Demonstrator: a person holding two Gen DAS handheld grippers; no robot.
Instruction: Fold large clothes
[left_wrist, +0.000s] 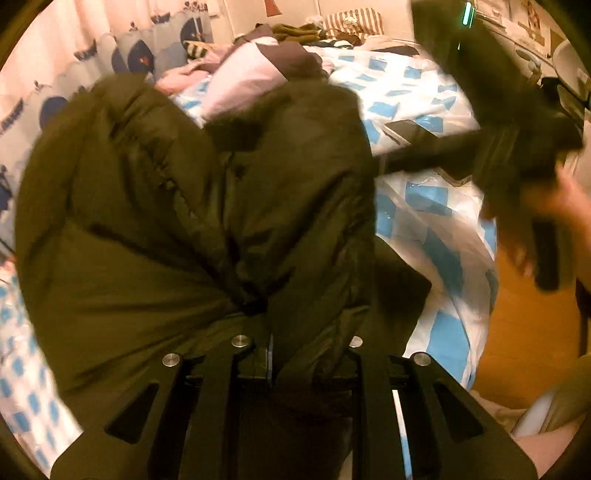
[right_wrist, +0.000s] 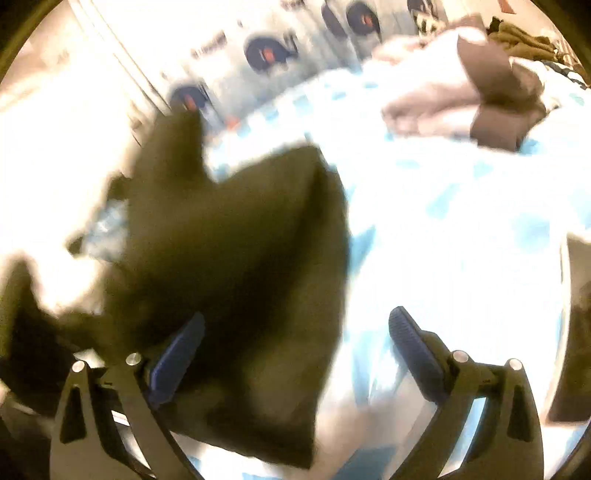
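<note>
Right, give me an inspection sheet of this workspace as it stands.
Surface: bed with blue-checked white cover.
Job's things: dark olive jacket bunched on the bed.
Clutter: pink and brown bedding, clothes pile at the far end.
Grippers: left hand-held gripper shut on the jacket; right hand-held gripper open, jacket between its blue pads, not pinched.
Cables: nothing seen.
Surroundings: whale-print curtain, wooden floor.

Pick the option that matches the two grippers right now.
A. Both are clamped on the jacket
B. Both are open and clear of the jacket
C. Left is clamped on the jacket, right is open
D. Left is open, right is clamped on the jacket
C: the left gripper is pinched into the bunched olive jacket, while the right gripper shows its blue pads spread wide, pressing on nothing.
</note>
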